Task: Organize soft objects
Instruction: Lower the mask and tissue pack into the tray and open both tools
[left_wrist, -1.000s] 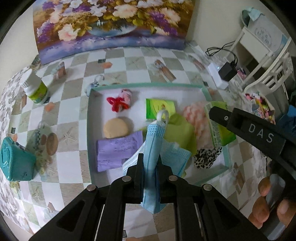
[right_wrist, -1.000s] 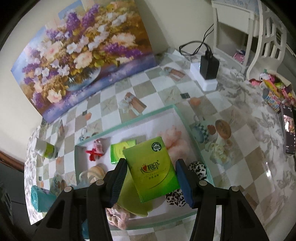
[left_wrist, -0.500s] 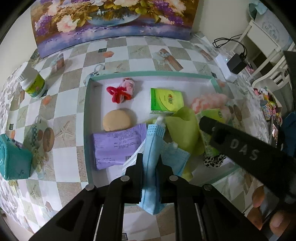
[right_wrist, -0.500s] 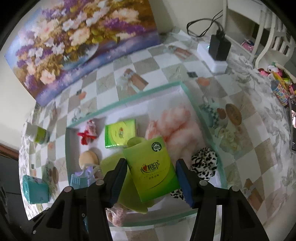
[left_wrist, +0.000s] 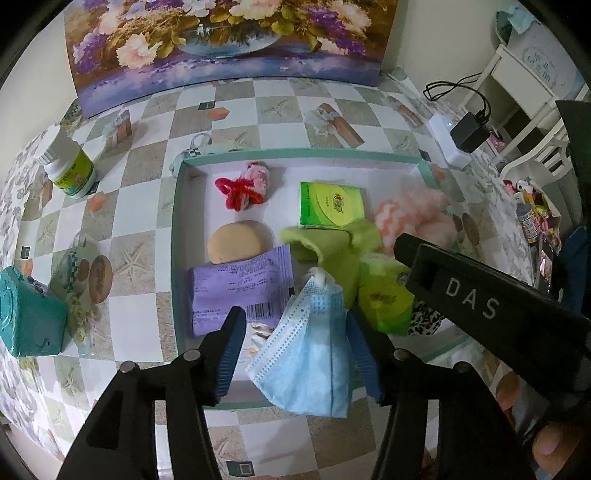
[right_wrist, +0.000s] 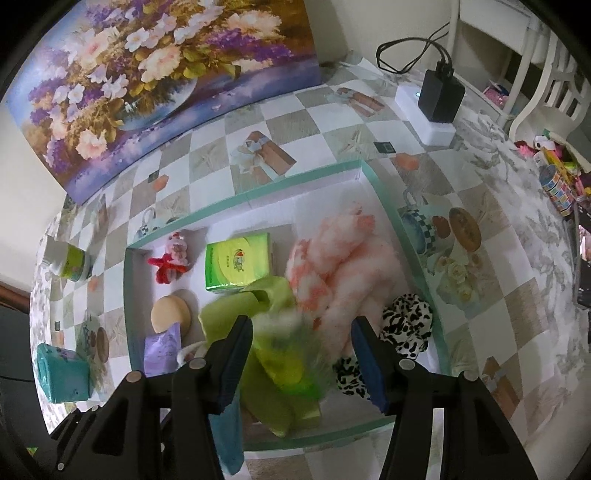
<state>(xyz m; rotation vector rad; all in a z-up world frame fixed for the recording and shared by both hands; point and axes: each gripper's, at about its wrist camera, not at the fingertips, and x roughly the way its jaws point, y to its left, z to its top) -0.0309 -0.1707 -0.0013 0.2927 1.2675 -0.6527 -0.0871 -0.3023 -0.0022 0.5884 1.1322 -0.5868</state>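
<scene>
A teal-rimmed white tray (left_wrist: 177, 236) (right_wrist: 406, 229) holds soft things. My left gripper (left_wrist: 295, 347) is open; a blue face mask (left_wrist: 314, 354) hangs loose between its fingers over the tray's near edge. My right gripper (right_wrist: 301, 354) is open; a green tissue pack (right_wrist: 284, 354), blurred, lies below it on a green cloth (right_wrist: 229, 314). It also shows in the left wrist view (left_wrist: 384, 299). In the tray lie a purple packet (left_wrist: 240, 291), a tan puff (left_wrist: 236, 245), a red-pink toy (left_wrist: 243, 184), another green tissue pack (left_wrist: 330, 203), a pink fluffy piece (right_wrist: 340, 258) and a leopard scrunchie (right_wrist: 402, 328).
A white bottle (left_wrist: 70, 170) and a teal box (left_wrist: 26, 314) stand left of the tray. A flower painting (left_wrist: 221, 44) leans at the back wall. A charger on a white box (right_wrist: 436, 99) and white furniture (left_wrist: 524, 81) are at the right.
Both grippers have opened. The left has let go of the blue mask. The right has released the green tissue pack, which drops onto the green cloth. Both moved closer over the tray.
</scene>
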